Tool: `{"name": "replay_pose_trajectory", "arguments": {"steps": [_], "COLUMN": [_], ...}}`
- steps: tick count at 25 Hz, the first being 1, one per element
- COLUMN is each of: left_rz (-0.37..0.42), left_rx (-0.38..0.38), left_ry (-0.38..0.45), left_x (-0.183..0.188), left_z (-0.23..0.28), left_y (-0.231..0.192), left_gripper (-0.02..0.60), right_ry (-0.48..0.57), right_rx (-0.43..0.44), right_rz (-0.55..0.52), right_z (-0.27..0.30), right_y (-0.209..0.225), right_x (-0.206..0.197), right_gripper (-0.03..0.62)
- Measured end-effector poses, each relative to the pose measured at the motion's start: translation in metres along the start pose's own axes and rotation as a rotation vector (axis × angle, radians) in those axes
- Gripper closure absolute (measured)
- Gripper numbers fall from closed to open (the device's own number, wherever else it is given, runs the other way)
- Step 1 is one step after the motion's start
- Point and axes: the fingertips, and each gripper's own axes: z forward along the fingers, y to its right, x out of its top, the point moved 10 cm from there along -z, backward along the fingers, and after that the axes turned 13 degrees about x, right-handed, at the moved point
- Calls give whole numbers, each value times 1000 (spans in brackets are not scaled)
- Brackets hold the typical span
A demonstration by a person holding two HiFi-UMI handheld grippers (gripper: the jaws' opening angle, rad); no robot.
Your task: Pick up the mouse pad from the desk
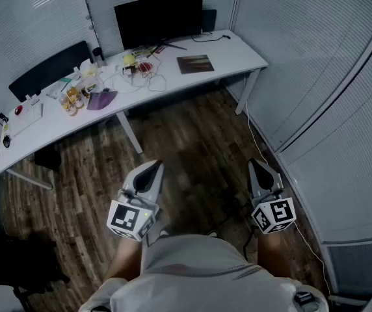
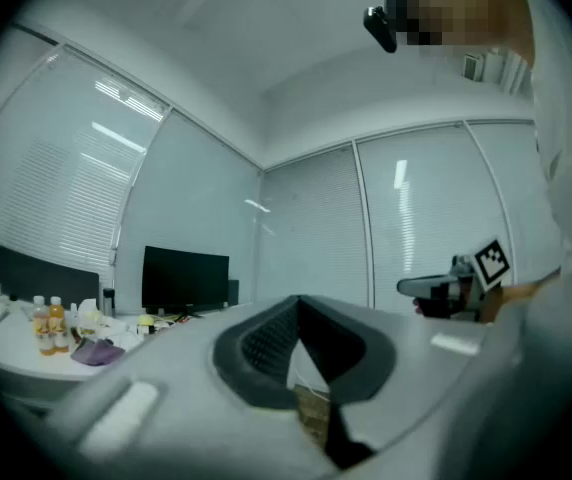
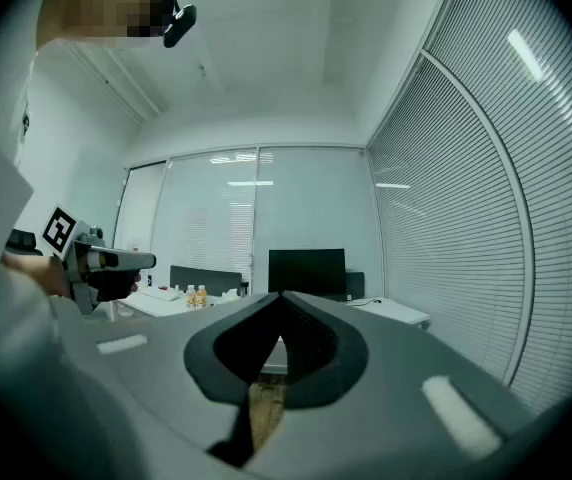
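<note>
The mouse pad (image 1: pixel 195 64) is a dark brownish rectangle lying flat on the right part of the white desk (image 1: pixel 238 51), in front of the monitor (image 1: pixel 159 18). Both grippers are held level over the wooden floor, well short of the desk. My left gripper (image 1: pixel 155 166) is shut with nothing in it, and so is my right gripper (image 1: pixel 253 163). In the left gripper view the shut jaws (image 2: pixel 298 300) point toward the desk, with the right gripper (image 2: pixel 456 286) beside them. In the right gripper view the shut gripper (image 3: pixel 281 296) faces the monitor (image 3: pixel 306 270).
Bottles (image 1: pixel 72 98), a purple cloth (image 1: pixel 101 99), cables (image 1: pixel 148 80) and small items crowd the desk's left half. A black chair (image 1: pixel 49 69) stands behind it. Blind-covered glass walls (image 1: pixel 329 77) close in the right side. A cable (image 1: pixel 264 151) runs along the floor.
</note>
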Motion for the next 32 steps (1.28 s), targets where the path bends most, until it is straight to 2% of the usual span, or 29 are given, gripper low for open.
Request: {"name": "replay_pose_trajectory", "arguments": {"steps": [11, 17, 20, 25, 32], "left_rz": [9, 12, 20, 49, 63], "left_rx": [5, -7, -17, -40, -60], "left_ry": [-15, -26, -32, -44, -56], "left_x": [-2, -2, 0, 3, 2], "left_z": [-2, 2, 7, 18, 50], "left_y": [3, 14, 23, 51, 107], "left_gripper": [580, 580, 580, 580, 580], "right_ry": [-2, 95, 112, 120, 131], "right_rx": [18, 96, 97, 94, 91], "right_rz": [-4, 70, 76, 81, 132], "right_z": [1, -11, -19, -38, -76], "right_y": [-4, 3, 9, 27, 78], "right_x": [-3, -8, -8, -12, -26], "right_gripper": [591, 591, 591, 591, 591]}}
